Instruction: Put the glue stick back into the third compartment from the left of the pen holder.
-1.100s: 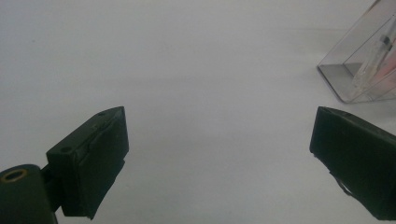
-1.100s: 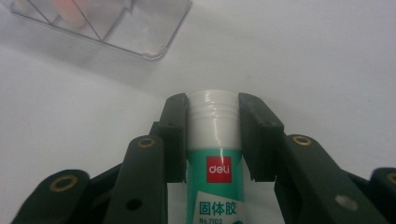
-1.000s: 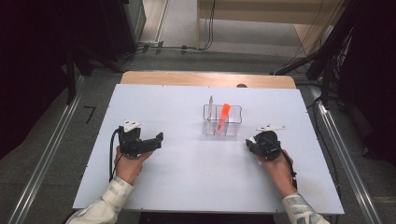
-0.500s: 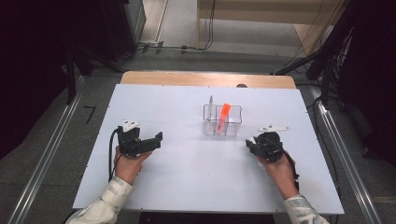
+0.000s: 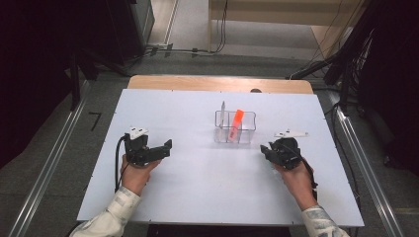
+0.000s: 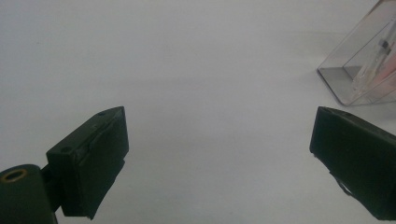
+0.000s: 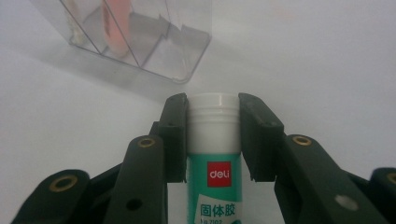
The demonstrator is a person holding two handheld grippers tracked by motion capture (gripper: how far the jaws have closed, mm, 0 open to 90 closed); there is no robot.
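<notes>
- Nothing has visibly moved since 1 second ago.
- Right gripper fingers pinch a glue stick just beside the clear organizer.
- Left gripper fingers spread over bare tabletop.
- Next, probably lift and lower the stick into a free compartment.

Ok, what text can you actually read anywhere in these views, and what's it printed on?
"deli": white letters on a red square on the glue stick clamped in the right gripper.
"固体胶": white characters on the stick's green label, just below.
A smaller line under those is cut off and unreadable.
No readable print on the clear organizer.
</notes>
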